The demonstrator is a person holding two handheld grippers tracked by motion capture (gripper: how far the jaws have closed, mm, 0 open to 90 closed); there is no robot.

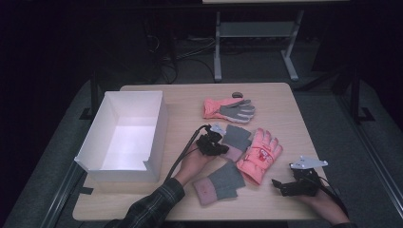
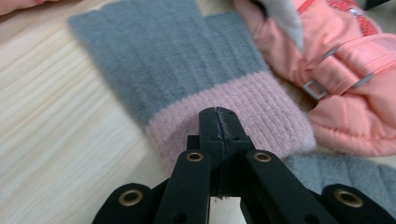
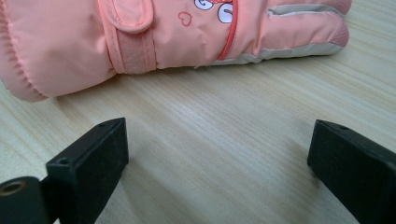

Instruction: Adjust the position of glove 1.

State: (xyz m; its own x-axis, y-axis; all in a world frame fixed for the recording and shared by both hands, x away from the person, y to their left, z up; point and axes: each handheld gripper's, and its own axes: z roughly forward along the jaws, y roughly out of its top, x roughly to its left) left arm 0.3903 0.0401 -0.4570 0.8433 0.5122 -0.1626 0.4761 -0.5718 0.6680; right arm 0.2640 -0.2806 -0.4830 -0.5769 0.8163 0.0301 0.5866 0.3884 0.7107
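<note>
Pink cuff of a grey knit glove (image 2: 219,121) sits pinched at its edge between the left gripper (image 2: 218,122), whose jaws are pressed together on the wool. It lies mid-table, just beside a salmon ski glove (image 3: 140,37) with a heart print; no lettering is readable. Right gripper (image 3: 219,158) rests low over bare wooden table (image 3: 210,116), jaws spread wide, holding nothing, near that ski glove's cuff
</note>
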